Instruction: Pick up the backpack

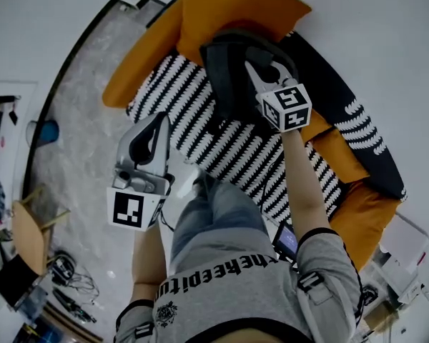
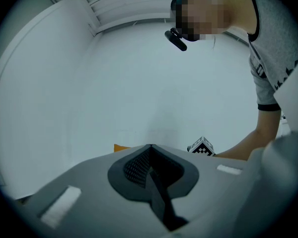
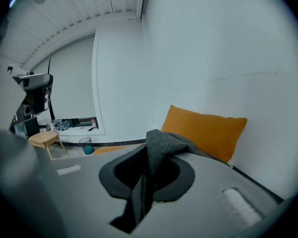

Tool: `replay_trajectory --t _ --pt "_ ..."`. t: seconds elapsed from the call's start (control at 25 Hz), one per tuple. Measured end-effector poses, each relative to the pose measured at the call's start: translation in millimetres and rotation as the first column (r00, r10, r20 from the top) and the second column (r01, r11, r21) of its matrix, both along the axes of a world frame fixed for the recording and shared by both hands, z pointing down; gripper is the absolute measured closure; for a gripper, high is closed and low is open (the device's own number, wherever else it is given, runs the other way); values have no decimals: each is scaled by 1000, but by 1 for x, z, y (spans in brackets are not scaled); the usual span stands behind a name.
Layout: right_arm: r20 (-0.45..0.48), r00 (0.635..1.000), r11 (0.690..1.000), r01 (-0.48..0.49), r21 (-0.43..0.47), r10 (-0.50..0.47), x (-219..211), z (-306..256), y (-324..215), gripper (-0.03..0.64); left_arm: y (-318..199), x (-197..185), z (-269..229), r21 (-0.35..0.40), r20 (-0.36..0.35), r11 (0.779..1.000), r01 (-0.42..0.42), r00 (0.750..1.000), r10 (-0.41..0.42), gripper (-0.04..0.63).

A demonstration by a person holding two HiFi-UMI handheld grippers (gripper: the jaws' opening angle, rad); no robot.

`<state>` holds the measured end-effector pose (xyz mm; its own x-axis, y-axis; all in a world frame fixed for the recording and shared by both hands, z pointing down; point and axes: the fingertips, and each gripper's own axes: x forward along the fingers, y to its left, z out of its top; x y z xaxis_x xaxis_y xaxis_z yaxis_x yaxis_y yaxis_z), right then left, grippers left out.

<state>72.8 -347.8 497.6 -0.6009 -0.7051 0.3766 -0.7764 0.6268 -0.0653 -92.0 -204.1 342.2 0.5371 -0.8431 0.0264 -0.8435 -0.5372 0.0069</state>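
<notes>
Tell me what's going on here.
A person is picking up a backpack with two hand-held grippers. The right gripper is shut on a fold of the backpack's grey fabric near its top. The bag is over the striped sofa cover, in front of an orange cushion. Whether it has cleared the cover cannot be told. The left gripper is shut and empty, held off to the side, away from the bag.

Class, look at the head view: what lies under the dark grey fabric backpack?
A black-and-white patterned cover and an orange cushion show around the dark grey fabric backpack; the part directly beneath is covered.
</notes>
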Motion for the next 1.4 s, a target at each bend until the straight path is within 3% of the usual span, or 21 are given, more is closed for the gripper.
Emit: replay_trajectory --t 0.36,0.68,0.8,1.0,1.4 --pt "46 993 994 -106 11 105 14 -27 52 591 29 -17 -25 58 14 998 -16 1000 15 580" --pt "56 991 993 -120 22 118 9 -49 90 589 49 -32 -48 107 30 994 -15 999 12 578" --pt "75 990 992 -121 47 118 2 -65 100 589 56 -40 -53 119 49 993 -14 999 8 579" --pt "75 993 989 -104 106 96 -10 -100 113 588 65 -47 -66 159 6 987 -6 1000 5 580" --pt "81 995 970 -79 228 62 -38 -169 143 586 75 -65 -91 188 18 982 24 999 -28 580"
